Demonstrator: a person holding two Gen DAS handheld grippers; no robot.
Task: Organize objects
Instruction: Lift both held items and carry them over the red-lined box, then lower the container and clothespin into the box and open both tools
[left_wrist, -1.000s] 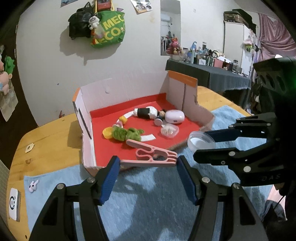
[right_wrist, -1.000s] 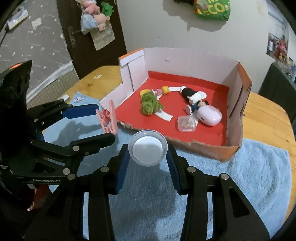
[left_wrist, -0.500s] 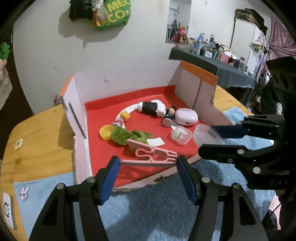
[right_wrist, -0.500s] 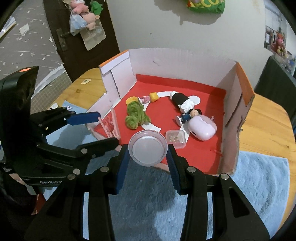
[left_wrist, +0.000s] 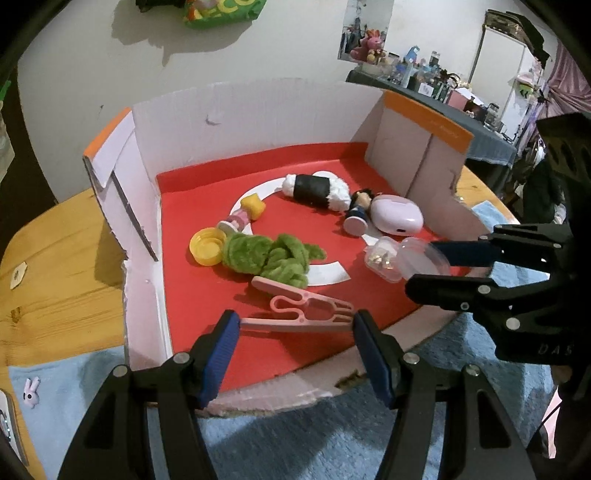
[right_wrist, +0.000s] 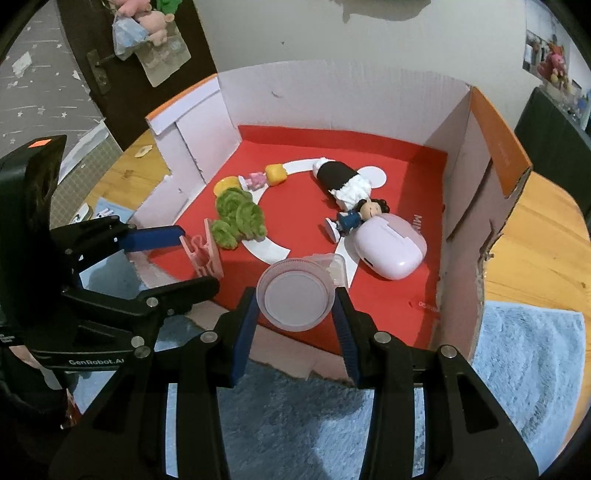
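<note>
My left gripper (left_wrist: 295, 332) is shut on a pink clothes peg (left_wrist: 303, 312) and holds it over the front left of the red floor of the cardboard box (left_wrist: 258, 122). My right gripper (right_wrist: 295, 310) is shut on a round clear lid (right_wrist: 295, 297) and holds it over the box's front edge. The peg also shows in the right wrist view (right_wrist: 203, 253). The lid also shows in the left wrist view (left_wrist: 424, 258).
In the box lie a green fuzzy toy (left_wrist: 269, 256), a yellow cap (left_wrist: 205, 245), a sushi toy (left_wrist: 317, 190), a small doll (right_wrist: 356, 216), a lilac case (right_wrist: 391, 247) and a small clear container (left_wrist: 382, 258). A blue towel (right_wrist: 528, 365) covers the wooden table (left_wrist: 55, 266).
Both grippers have moved forward with their objects, from over the blue towel to over the front part of the box floor.
</note>
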